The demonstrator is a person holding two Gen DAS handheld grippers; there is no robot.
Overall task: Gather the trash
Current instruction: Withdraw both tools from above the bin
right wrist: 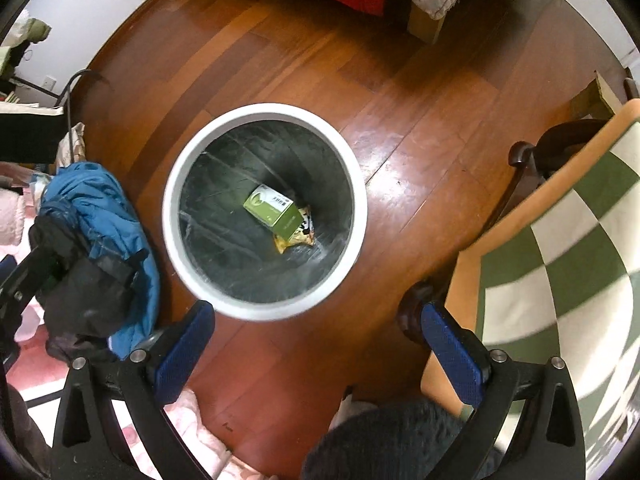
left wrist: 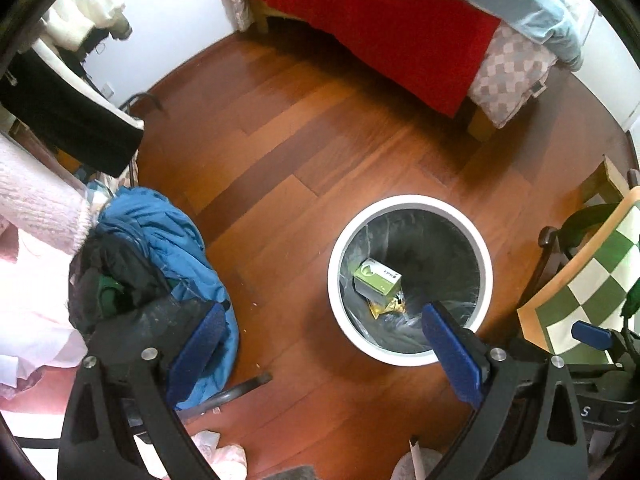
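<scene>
White round bin (right wrist: 264, 212), black-lined, holds a green carton (right wrist: 274, 210) atop a yellow wrapper (right wrist: 294, 240); both claws gape empty.

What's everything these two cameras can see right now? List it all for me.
Round white trash bin: one, black liner, standing on the floor.
Green cardboard box: one, lying in the bin.
Yellow crumpled wrapper: one, partly under the box.
Reddish wooden floor: boards around the bin.
Blue and black clothes pile: one heap, left of the bin.
Pink fluffy fabric: far left.
Bed with red blanket: one, by the far wall.
Green-and-white checked seat cushion: one, right of the bin.
Left gripper: blue pads, open, empty.
Right gripper: blue pads, open, empty.
</scene>
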